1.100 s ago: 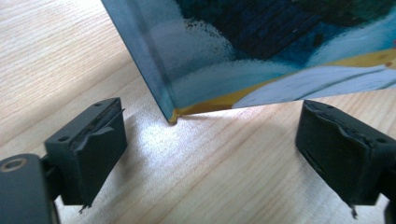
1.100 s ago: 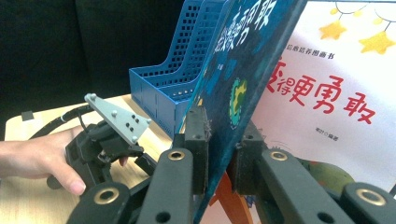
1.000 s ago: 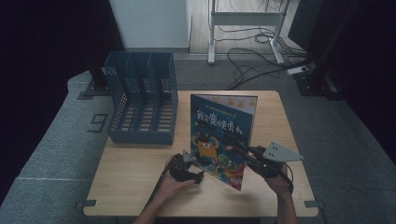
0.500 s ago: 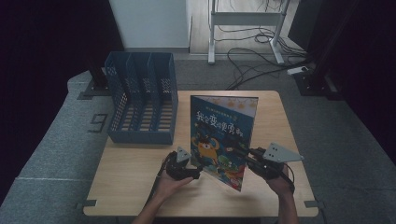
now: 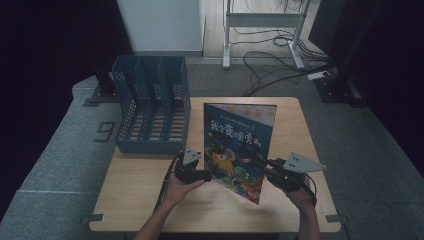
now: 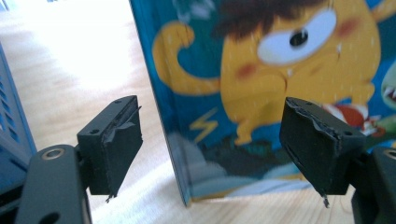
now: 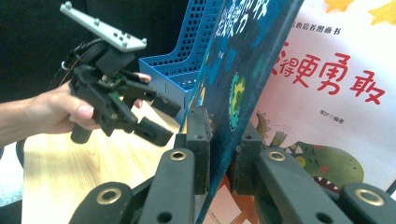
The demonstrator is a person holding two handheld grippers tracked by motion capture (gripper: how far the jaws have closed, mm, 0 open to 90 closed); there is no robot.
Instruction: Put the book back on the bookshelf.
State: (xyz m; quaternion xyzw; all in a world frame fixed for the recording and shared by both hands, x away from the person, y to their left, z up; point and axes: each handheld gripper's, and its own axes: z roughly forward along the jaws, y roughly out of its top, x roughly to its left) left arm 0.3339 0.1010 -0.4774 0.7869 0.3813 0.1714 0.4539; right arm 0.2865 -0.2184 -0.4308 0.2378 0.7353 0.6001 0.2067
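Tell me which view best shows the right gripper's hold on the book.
The right gripper view: its jaws are shut on the book's edge. The high view shows the right gripper small at the cover. The left gripper view has the cover between open jaws, untouched.

Light wooden table (image 5: 150,197); blue perforated file rack (image 5: 152,110) at back left, picture book (image 5: 240,142) upright mid-table.

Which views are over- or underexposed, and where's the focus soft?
High view: dim overall, dark surroundings; table and book readable. Left gripper view: tabletop blown out at upper left; book cover slightly soft, left gripper jaws sharp. Right gripper view: evenly lit; right gripper jaws and the book edge they clamp slightly blurred, blue file rack sharper.
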